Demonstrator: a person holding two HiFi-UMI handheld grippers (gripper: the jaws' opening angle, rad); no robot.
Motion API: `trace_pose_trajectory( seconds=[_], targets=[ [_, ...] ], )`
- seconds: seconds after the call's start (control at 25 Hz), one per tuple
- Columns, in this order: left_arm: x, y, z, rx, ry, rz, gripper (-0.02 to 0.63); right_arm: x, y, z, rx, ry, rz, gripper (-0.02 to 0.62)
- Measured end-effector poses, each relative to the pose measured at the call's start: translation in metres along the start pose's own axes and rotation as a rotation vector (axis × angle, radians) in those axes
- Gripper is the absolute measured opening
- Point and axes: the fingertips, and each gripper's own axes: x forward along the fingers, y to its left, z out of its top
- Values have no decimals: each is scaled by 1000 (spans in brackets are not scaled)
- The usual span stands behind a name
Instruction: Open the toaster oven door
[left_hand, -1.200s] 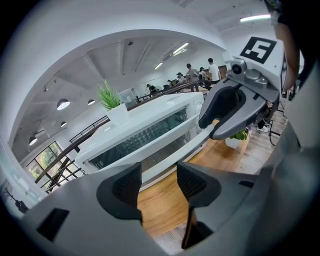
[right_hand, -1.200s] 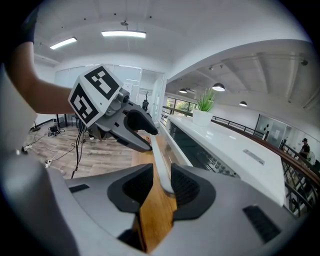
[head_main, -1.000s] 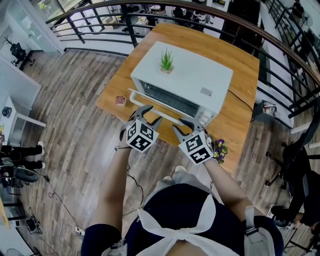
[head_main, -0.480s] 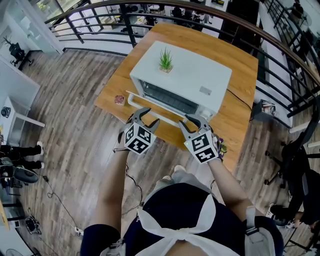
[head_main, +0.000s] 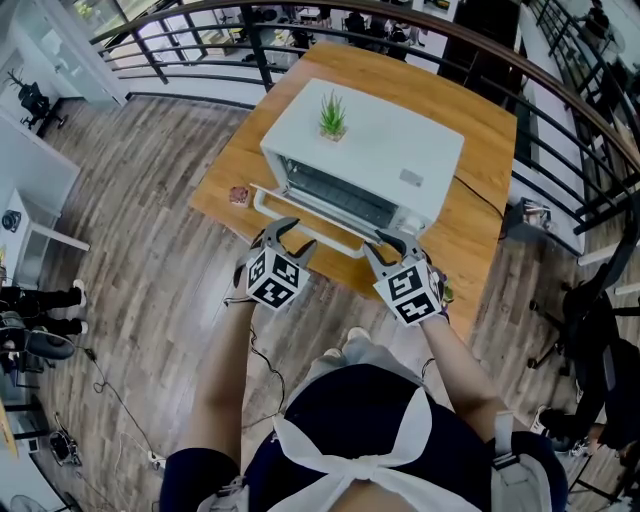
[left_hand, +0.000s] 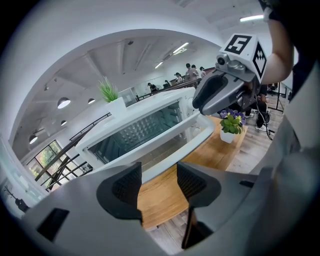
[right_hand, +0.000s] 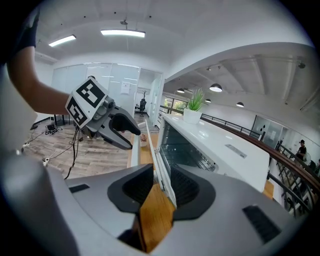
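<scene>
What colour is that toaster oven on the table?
White: the toaster oven shows best in the head view.

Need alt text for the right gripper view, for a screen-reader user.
The right gripper grips the near side edge of the door of a white toaster oven. The door stands partly open, with the wire rack showing inside. Beyond it the left gripper hovers, jaws apart, by the door's far end; a small potted plant sits on the oven's top.
</scene>
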Motion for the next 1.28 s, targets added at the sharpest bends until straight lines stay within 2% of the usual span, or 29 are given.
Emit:
trace_pose_trajectory(
  seconds=[0.56, 1.28],
  targets=[
    [-3, -9, -15, -7, 33, 3, 225, 0, 17, -9, 23, 19, 85, 104],
    [-4, -21, -32, -14, 68, 4, 227, 20, 42, -11, -40, 63, 147, 81]
  ],
)
